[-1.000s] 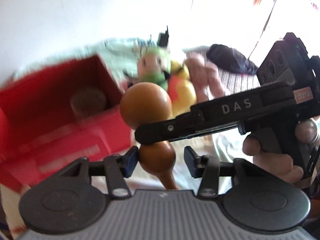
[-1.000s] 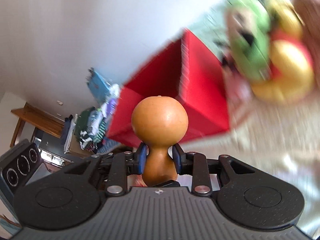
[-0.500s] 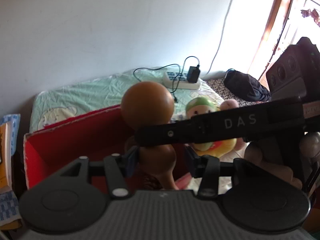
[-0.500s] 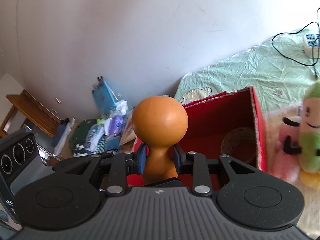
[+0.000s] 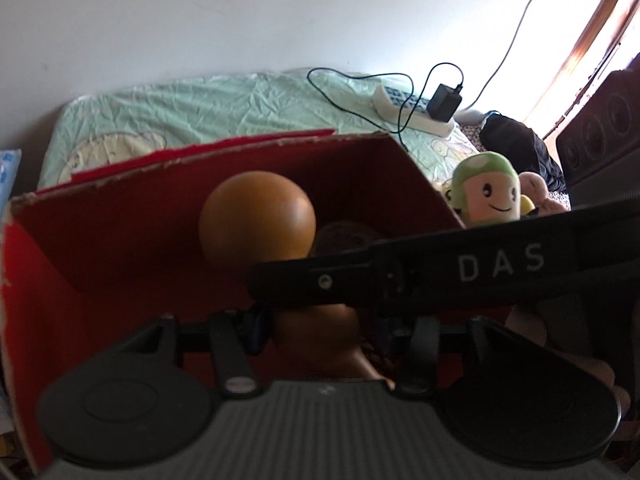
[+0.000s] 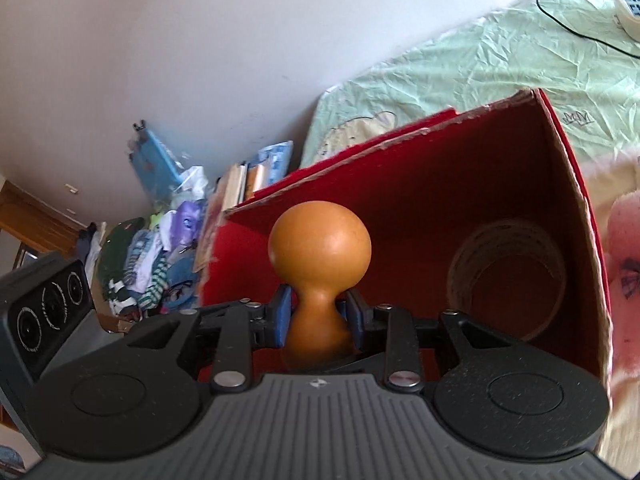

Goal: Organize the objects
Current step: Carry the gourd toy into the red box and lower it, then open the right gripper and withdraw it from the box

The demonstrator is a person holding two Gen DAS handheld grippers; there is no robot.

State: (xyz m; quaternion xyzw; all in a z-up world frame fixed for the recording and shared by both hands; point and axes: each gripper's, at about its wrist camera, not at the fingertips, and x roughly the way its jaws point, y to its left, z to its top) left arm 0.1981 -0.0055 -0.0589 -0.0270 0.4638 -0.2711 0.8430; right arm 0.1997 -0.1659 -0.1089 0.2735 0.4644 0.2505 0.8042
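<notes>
An orange-brown gourd (image 6: 319, 258) with a round head and narrow waist is held upright over the open red box (image 6: 500, 120). My right gripper (image 6: 319, 316) is shut on the gourd's waist. In the left wrist view the gourd (image 5: 256, 222) sits in front of the box (image 5: 224, 152), and the right gripper's finger marked DAS (image 5: 500, 266) crosses in front of it. My left gripper (image 5: 320, 330) is open around the gourd's lower bulb, its left pad close to it. A brown tape roll (image 6: 506, 276) lies inside the box.
A green-capped plush toy (image 5: 486, 190) and a pink plush (image 6: 626, 248) lie right of the box on the bed. A power strip with charger (image 5: 416, 110) sits on the green sheet. Books and clothes (image 6: 160, 240) are piled left of the bed.
Both grippers have moved with the gourd towards the red box and lower, so the gourd's head now sits inside the box opening. The grips look unchanged.
</notes>
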